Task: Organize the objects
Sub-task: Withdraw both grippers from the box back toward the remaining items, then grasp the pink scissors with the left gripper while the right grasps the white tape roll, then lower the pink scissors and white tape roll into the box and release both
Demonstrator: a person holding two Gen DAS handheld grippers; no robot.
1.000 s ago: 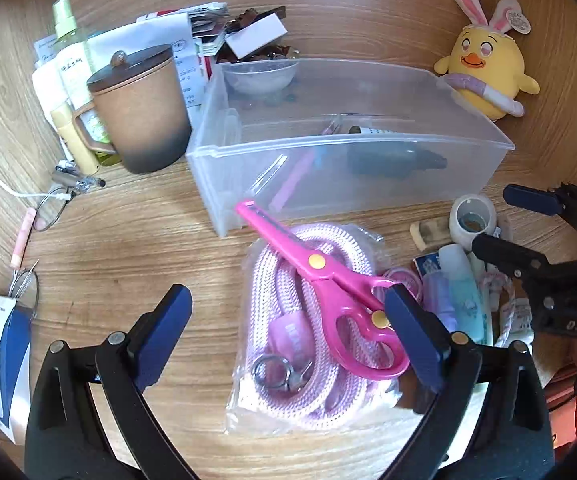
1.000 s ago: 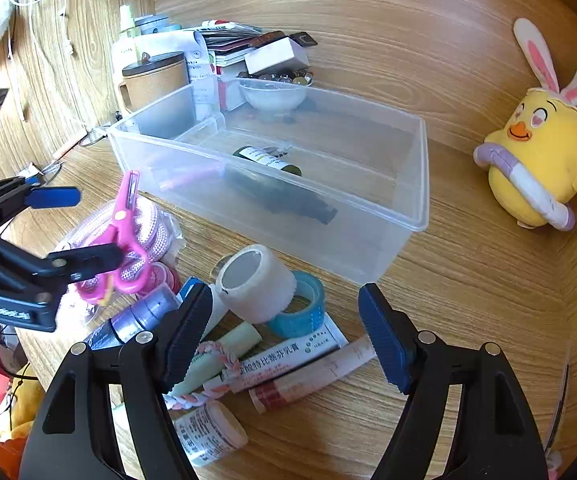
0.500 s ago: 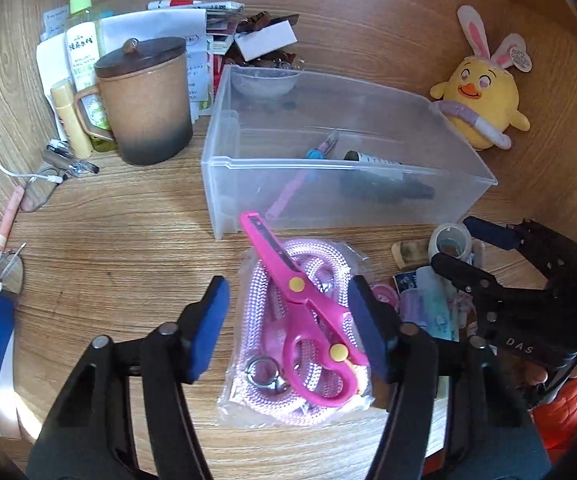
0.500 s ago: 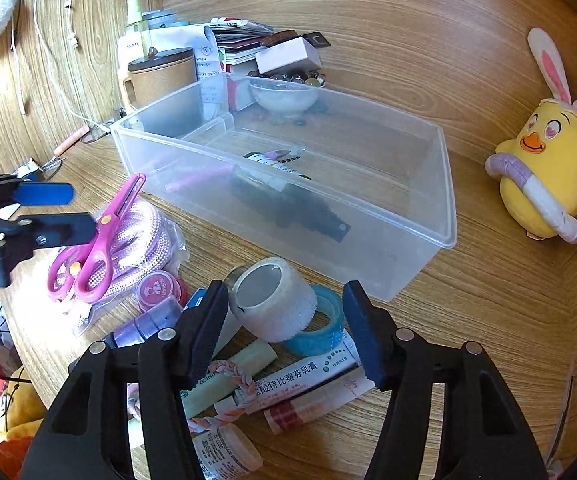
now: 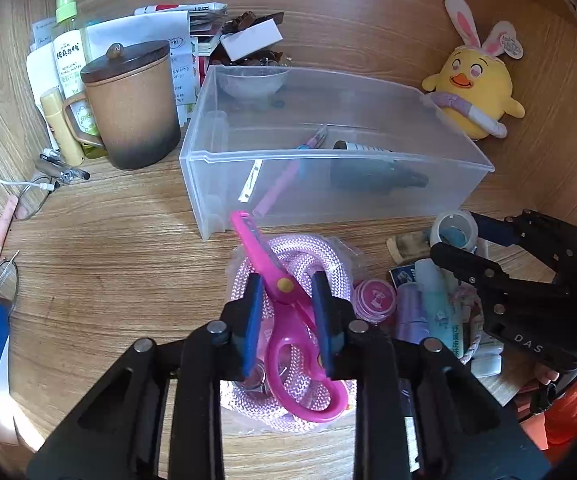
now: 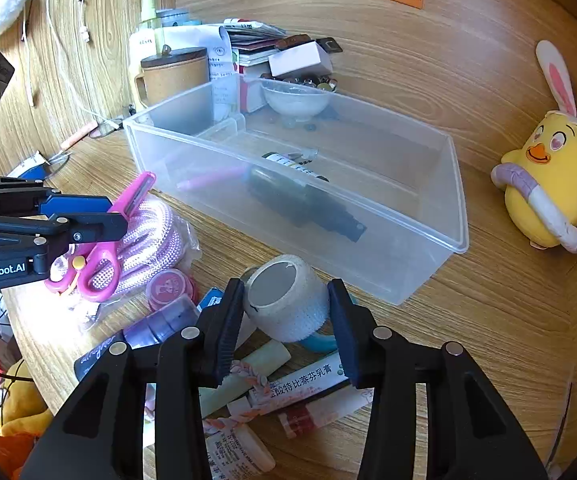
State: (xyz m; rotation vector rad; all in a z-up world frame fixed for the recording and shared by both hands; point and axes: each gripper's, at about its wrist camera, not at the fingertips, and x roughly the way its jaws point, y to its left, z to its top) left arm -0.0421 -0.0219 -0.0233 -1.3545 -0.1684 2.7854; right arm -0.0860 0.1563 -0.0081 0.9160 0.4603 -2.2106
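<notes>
Pink scissors lie on a bagged coil of pink rope in front of a clear plastic bin. My left gripper has its jaws close on both sides of the scissors near the pivot; contact is unclear. It also shows in the right wrist view. My right gripper straddles a white tape roll, with its jaws close to the roll's sides. The bin holds a dark bottle and a pink pen.
Tubes, a small pink jar, a blue tape ring and a purple bottle crowd the table near my right gripper. A brown lidded mug, a spray bottle, papers and a bowl stand behind the bin. A yellow plush chick sits at the right.
Both grippers have narrowed a lot. The left jaws closed in around the scissors and the right jaws around the white tape roll. Both moved forward slightly.
</notes>
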